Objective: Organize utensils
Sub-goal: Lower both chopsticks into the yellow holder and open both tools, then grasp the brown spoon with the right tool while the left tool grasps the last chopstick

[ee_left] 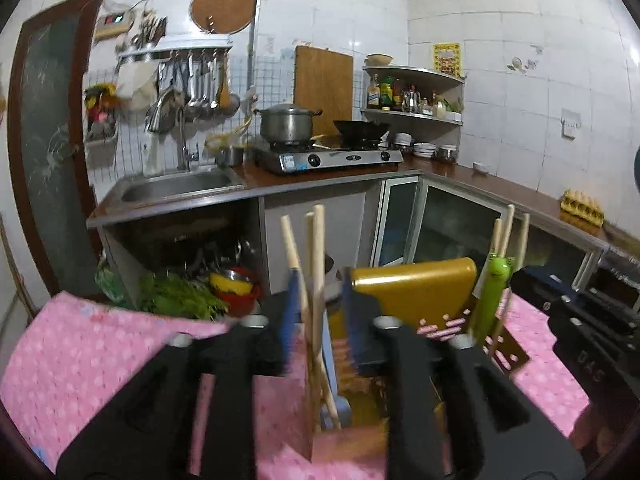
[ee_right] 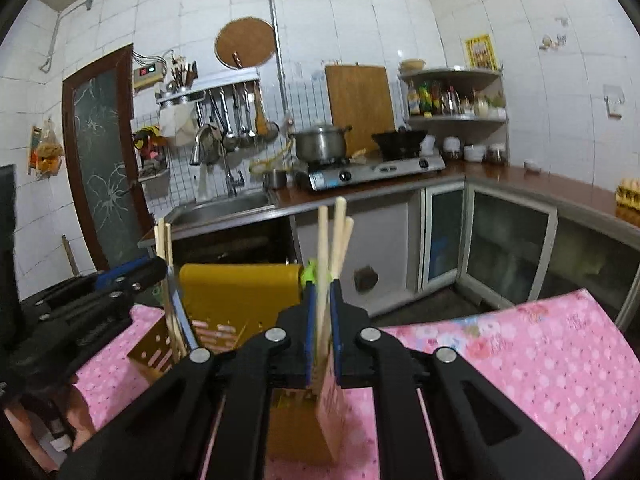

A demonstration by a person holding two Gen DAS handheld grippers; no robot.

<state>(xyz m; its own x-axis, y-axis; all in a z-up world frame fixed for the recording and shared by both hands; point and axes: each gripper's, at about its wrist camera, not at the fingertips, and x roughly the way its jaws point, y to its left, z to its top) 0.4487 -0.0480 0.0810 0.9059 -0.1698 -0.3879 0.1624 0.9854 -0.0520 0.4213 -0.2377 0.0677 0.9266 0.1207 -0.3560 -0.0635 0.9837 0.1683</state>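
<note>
A yellow-brown slotted utensil holder (ee_left: pixel 416 288) (ee_right: pixel 240 292) stands on a pink dotted cloth (ee_left: pixel 80 360) (ee_right: pixel 520 360). My left gripper (ee_left: pixel 322 312) is open over the holder's near compartment. Wooden chopsticks (ee_left: pixel 316 264) stand between its blue pads, leaning toward the left pad, with room on the right side. My right gripper (ee_right: pixel 322 320) is shut on another bunch of chopsticks (ee_right: pixel 323 248), whose lower ends sit in a compartment of the holder. A green frog-topped utensil (ee_left: pixel 496 292) (ee_right: pixel 310 274) stands in the holder beside them.
Beyond the cloth's edge an L-shaped counter (ee_left: pixel 320 178) carries a sink (ee_left: pixel 180 188), a gas stove (ee_left: pixel 328 158) with a pot and a wok, and an egg tray (ee_left: pixel 582 210). Vegetables and bowls (ee_left: pixel 208 292) lie under the sink. The right gripper's black frame (ee_left: pixel 592 332) crowds the right side.
</note>
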